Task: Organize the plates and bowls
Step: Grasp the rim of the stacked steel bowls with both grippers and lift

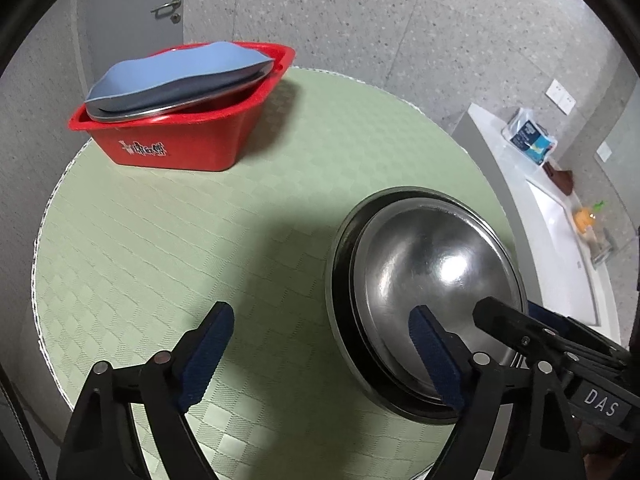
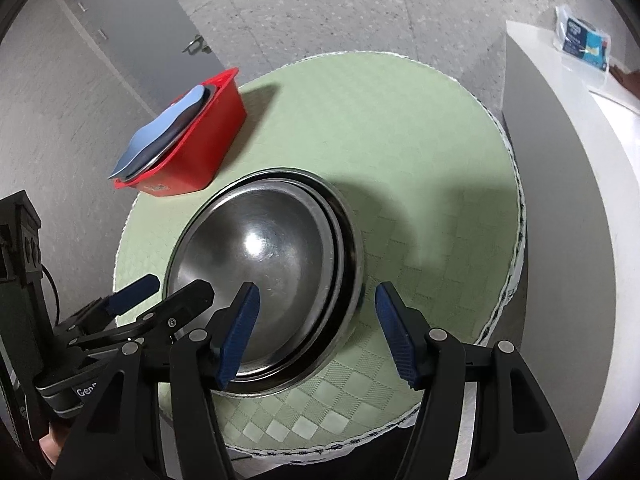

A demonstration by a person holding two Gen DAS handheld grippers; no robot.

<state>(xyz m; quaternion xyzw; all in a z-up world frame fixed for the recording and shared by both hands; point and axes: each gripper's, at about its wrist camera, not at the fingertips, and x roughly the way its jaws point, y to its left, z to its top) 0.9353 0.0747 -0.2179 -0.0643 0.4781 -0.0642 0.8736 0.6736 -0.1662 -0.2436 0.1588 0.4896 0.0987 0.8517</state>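
Observation:
A stack of nested steel bowls and plates (image 1: 424,276) sits on the round green table (image 1: 200,248); it also shows in the right wrist view (image 2: 272,256). A red tub (image 1: 192,136) at the far side holds a steel plate and a blue plate (image 1: 176,72). My left gripper (image 1: 320,356) is open and empty, its right finger over the stack's near rim. My right gripper (image 2: 316,332) is open and empty, straddling the stack's near right rim. The right gripper's fingers (image 1: 520,332) reach over the stack in the left wrist view.
A white counter (image 1: 560,216) stands right of the table with a blue-and-white packet (image 1: 530,136) and small items. The red tub (image 2: 188,148) shows at the table's far left in the right wrist view. A grey door (image 1: 132,20) is behind the table.

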